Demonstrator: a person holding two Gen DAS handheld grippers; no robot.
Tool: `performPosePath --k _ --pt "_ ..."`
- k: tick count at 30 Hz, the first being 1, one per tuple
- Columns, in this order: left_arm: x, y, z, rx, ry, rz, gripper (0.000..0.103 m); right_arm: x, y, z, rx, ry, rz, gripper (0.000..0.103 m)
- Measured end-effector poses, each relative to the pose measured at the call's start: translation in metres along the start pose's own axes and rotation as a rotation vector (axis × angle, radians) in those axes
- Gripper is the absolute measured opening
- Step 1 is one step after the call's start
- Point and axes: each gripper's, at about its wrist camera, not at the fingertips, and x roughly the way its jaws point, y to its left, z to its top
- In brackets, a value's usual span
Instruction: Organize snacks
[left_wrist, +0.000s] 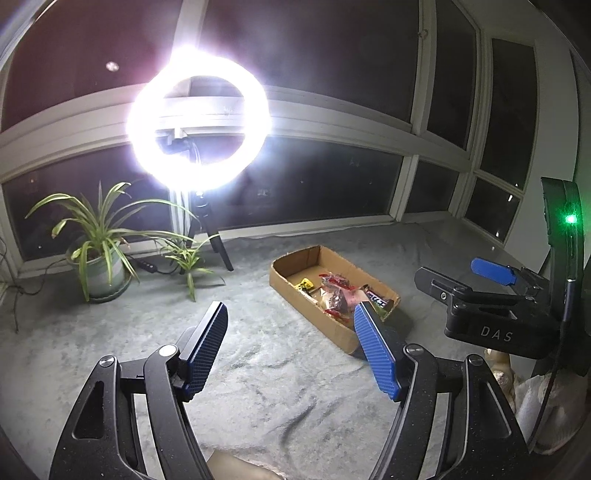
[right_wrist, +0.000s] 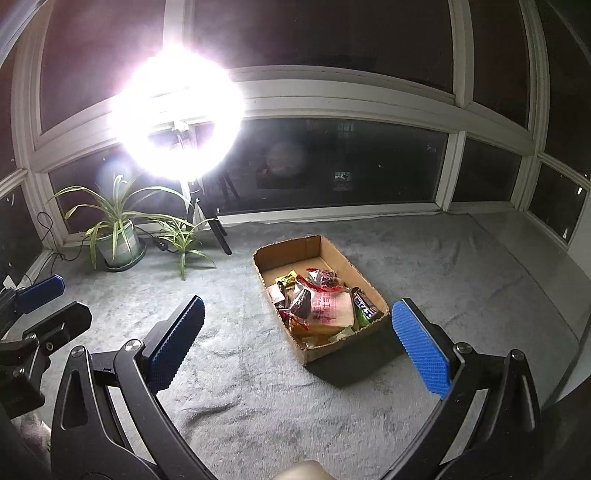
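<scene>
An open cardboard box (right_wrist: 327, 246) sits on the grey carpet and holds several snack packets: a pink bag (right_wrist: 330, 308), a dark chocolate bar (right_wrist: 365, 304), a yellow packet (right_wrist: 286, 278) and red wrappers. The box also shows in the left wrist view (left_wrist: 295, 260). My left gripper (left_wrist: 291, 332) is open and empty, above the carpet to the left of the box. My right gripper (right_wrist: 297, 332) is open and empty, held above the carpet in front of the box. The right gripper also shows at the right of the left wrist view (left_wrist: 480, 280).
A bright ring light (left_wrist: 197, 123) on a tripod stands by the window. A potted plant (left_wrist: 99, 266) and a smaller plant (left_wrist: 188, 258) stand at the back left, with a cable on the floor. Grey carpet (right_wrist: 443, 266) surrounds the box.
</scene>
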Motion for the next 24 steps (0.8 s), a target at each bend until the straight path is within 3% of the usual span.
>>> performPosePath --k 2,24 --pt "-0.003 -0.002 -0.001 0.006 -0.004 0.002 0.079 -0.002 -0.001 -0.002 0.002 -0.002 -0.002 0.103" --pt "-0.009 0.003 -0.005 -0.001 -0.009 0.009 0.079 0.0 0.011 -0.001 -0.017 -0.002 0.003 0.103"
